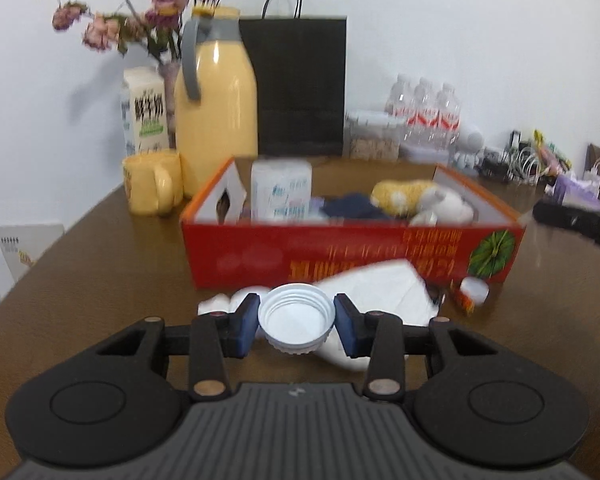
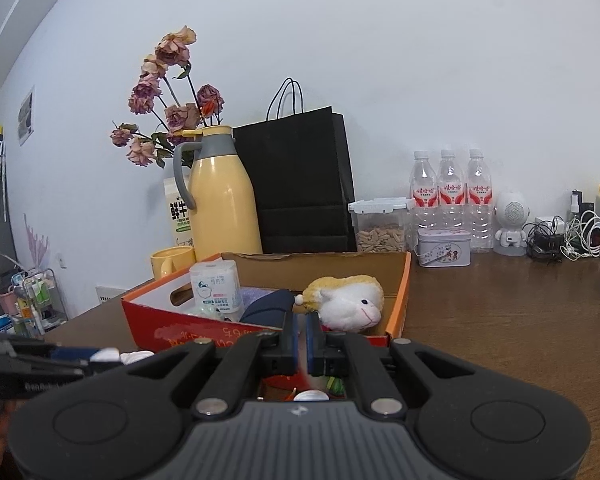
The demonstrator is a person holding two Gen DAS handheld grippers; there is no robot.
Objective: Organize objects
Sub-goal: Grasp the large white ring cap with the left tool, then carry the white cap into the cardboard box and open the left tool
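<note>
Left gripper [image 1: 296, 322] is clamped on the white lid [image 1: 296, 320], held just above the table before the red box [image 1: 352, 248], so next it looks to need carrying over the near wall and releasing inside.

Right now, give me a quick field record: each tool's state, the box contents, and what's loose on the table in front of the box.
left tool: shut on white cap, held open side up
right tool: shut, nothing visibly held
red box: open top, on the brown table
box contents: plush sheep, tissue pack, dark blue item
in front of box: white paper, small red-and-white bottle lying down
</note>
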